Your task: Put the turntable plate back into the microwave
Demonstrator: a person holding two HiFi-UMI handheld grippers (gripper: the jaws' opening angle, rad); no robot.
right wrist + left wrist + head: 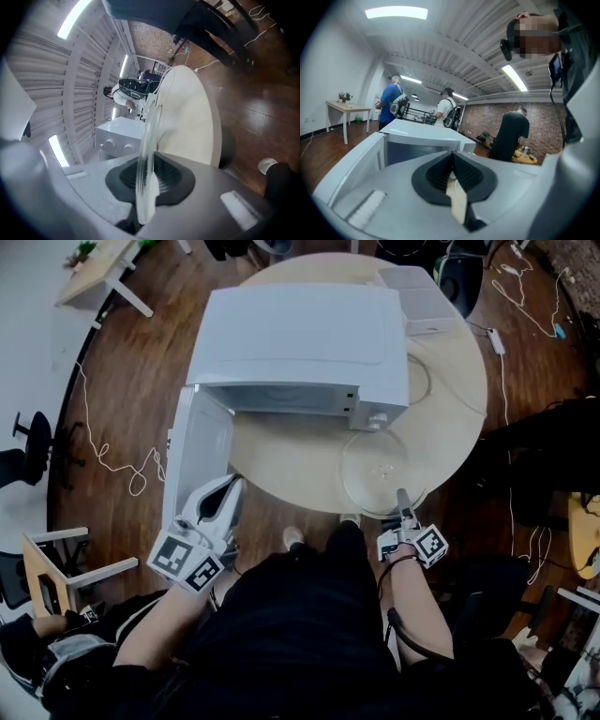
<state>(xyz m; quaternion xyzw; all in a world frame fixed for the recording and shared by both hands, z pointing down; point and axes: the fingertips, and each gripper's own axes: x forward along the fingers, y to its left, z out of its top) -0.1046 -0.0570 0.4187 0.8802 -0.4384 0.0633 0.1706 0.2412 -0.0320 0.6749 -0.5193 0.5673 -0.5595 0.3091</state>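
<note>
The white microwave point(291, 343) stands on the round wooden table point(281, 460), its door point(197, 451) swung open toward the left. The clear glass turntable plate point(375, 470) lies at the table's near edge, in front of the microwave's control knobs. My right gripper point(403, 509) is shut on the plate's near rim; in the right gripper view the plate point(151, 136) runs edge-on between the pads of the right gripper point(147, 183). My left gripper point(223, 495) hovers just beside the open door's near end, jaws shut with nothing in them. In the left gripper view the left gripper point(452, 171) faces the microwave point(417, 140).
A flat white box point(417, 296) lies on the table behind the microwave. Cables trail over the wooden floor point(103, 456). A wooden chair point(56, 563) stands at the left. Several people point(396, 101) stand far back in the room.
</note>
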